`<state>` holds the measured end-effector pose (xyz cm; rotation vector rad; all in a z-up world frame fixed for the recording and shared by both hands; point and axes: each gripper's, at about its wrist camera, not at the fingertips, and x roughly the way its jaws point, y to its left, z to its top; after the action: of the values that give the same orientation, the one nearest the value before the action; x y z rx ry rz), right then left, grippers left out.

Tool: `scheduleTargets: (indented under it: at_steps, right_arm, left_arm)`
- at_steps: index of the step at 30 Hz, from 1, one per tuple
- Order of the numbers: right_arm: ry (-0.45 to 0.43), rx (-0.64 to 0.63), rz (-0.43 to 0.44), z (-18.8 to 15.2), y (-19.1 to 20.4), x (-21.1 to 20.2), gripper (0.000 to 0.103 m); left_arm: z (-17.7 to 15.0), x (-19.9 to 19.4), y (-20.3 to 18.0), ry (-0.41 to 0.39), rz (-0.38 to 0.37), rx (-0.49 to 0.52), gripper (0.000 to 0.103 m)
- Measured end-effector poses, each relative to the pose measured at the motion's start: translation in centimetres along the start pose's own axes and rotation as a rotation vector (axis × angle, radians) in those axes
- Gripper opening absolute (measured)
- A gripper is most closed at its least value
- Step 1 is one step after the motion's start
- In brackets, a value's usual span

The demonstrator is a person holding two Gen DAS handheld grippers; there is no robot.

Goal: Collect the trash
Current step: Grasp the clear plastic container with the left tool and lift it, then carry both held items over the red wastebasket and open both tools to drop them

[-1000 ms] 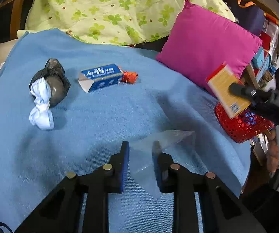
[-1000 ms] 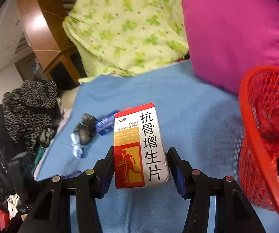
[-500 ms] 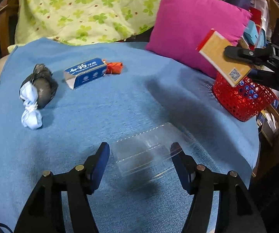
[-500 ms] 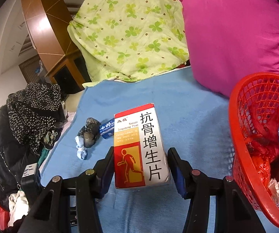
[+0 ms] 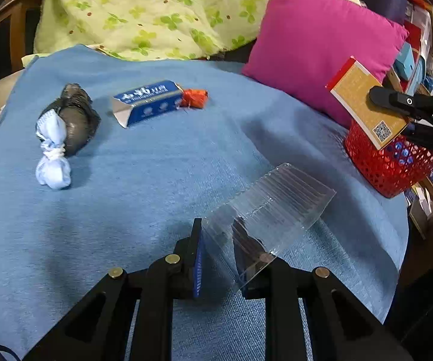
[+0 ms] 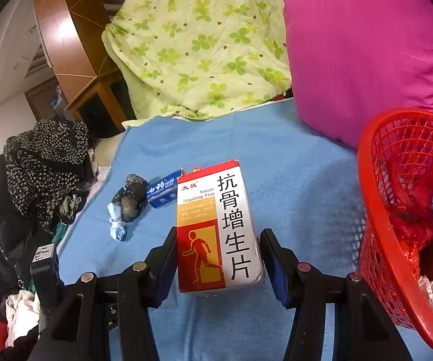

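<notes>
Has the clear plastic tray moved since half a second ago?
Yes. The clear plastic tray lay flat on the blue blanket between open fingers; now the left gripper pinches it and its far end tilts up toward the red basket.

1. Your left gripper (image 5: pixel 216 240) sits low over the blue blanket (image 5: pixel 156 165), fingers narrowed and clamped on a clear plastic tray (image 5: pixel 270 207) that tilts up to the right.
2. Your right gripper (image 6: pixel 218 258) is raised and level, fingers pressed on both sides of an upright medicine box (image 6: pixel 216 225).
</notes>
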<state>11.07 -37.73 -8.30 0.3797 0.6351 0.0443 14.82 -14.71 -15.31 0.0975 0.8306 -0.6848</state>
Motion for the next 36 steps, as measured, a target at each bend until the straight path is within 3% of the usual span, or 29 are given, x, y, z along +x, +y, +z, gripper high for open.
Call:
scheduleTargets:
  at_steps: [7,11,15,21,27,32,34,36]
  right_arm:
    - [-0.081,-0.015,0.029,0.4,0.5,-2.2,0.056]
    - [-0.193,0.002,0.054,0.9,-0.1,-5.5,0.056]
    - [-0.335,0.034,0.075,1.3,-1.4,-9.6,0.056]
    - [-0.534,0.147,0.022,0.8,-6.7,-15.9,0.056]
    - [-0.568,0.274,-0.046,-0.2,-11.9,-18.4,0.056]
    - [-0.513,0.408,-0.086,-1.3,-16.9,-19.1,0.058]
    - [-0.492,0.447,-0.11,-1.5,-18.2,-18.9,0.058]
    - [-0.478,0.471,-0.11,-1.5,-19.2,-18.9,0.059]
  left_arm:
    - [1.1,-2.3,0.4,-0.051,-0.02,-0.07,0.02]
    - [3.0,-4.0,-0.8,-0.084,-0.037,-0.09,0.02]
    - [5.9,-6.0,-4.2,-0.148,-0.052,-0.042,0.02]
    - [10.8,-8.0,-11.9,-0.23,-0.123,0.054,0.02]
    - [13.5,-7.0,-20.3,-0.234,-0.177,0.164,0.02]
    - [14.7,-3.6,-24.7,-0.178,-0.185,0.183,0.021]
    - [14.7,-2.5,-25.7,-0.154,-0.161,0.187,0.031]
    - [14.6,-1.5,-26.3,-0.129,-0.162,0.175,0.054]
